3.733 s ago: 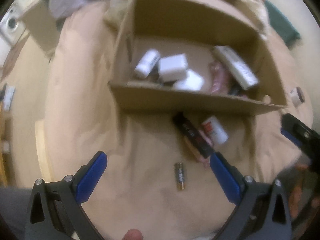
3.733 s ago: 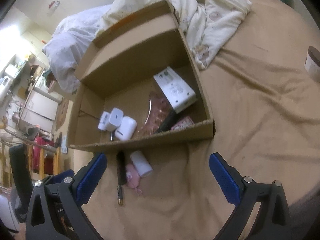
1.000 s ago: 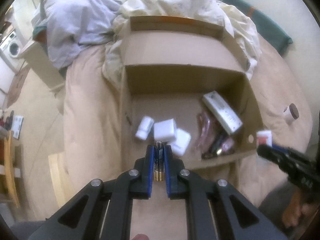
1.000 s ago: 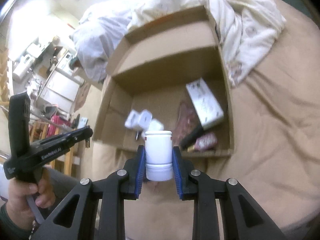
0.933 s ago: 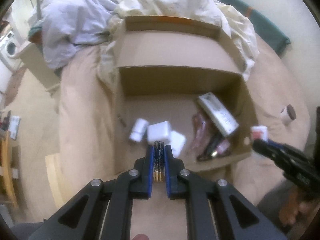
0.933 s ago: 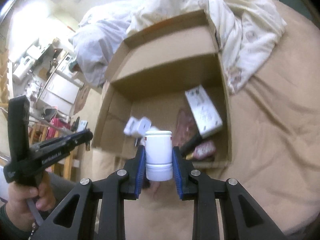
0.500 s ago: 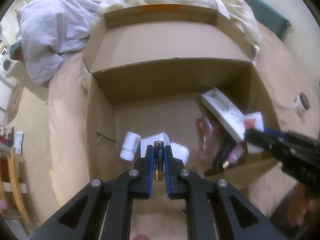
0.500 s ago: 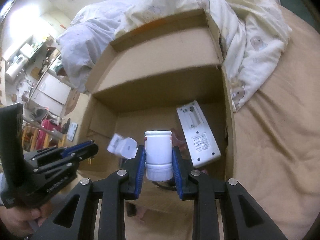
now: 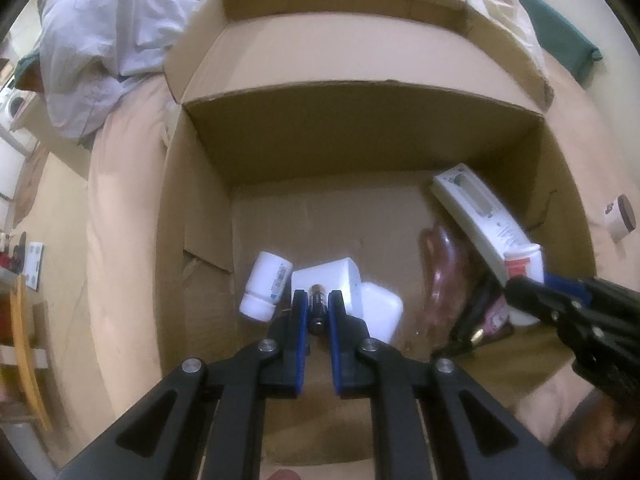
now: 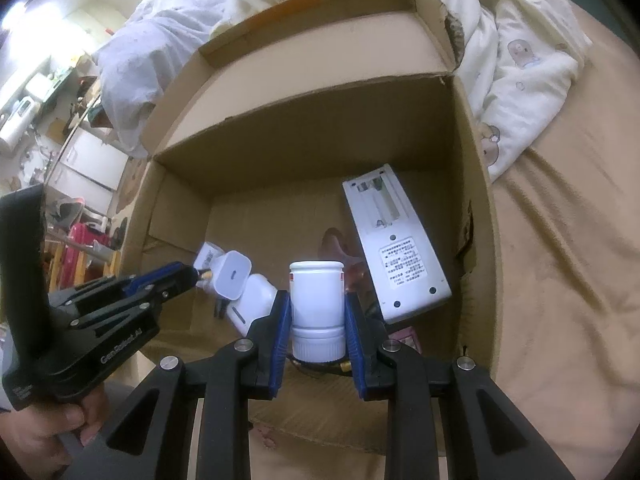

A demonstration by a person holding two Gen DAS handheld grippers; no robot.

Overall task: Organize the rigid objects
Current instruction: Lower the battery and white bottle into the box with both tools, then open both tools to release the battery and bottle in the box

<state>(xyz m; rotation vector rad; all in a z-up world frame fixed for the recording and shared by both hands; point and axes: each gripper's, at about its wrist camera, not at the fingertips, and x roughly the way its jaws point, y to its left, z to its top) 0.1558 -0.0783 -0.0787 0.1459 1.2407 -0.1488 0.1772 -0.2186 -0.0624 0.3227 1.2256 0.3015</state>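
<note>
Compared with a few seconds back, we've lifted both items off the bedspread: then both grippers were wide and empty in front of the box, now both sit over the open cardboard box, angled down into it. Versus a second ago the box fills far more of both views.

Left gripper is pinched tight on the battery, held lengthwise between the blue pads, hovering over the white charger block on the box floor. Right gripper is clamped on the white bottle, cap end toward us, pads on its sides; bottle is above the right half of the box interior.

Already in the box: a second white pill bottle on its side at left, a white case touching the charger block, a reddish translucent thing we can't identify, a white remote lying back-up and leaning toward the right wall, and some dark items under it, too hidden to name.

Each gripper shows in the other's view, so the two tools are near each other over the box. A small brown-lidded jar sits on the bedspread outside the right wall. Rumpled blankets lie behind the box
</note>
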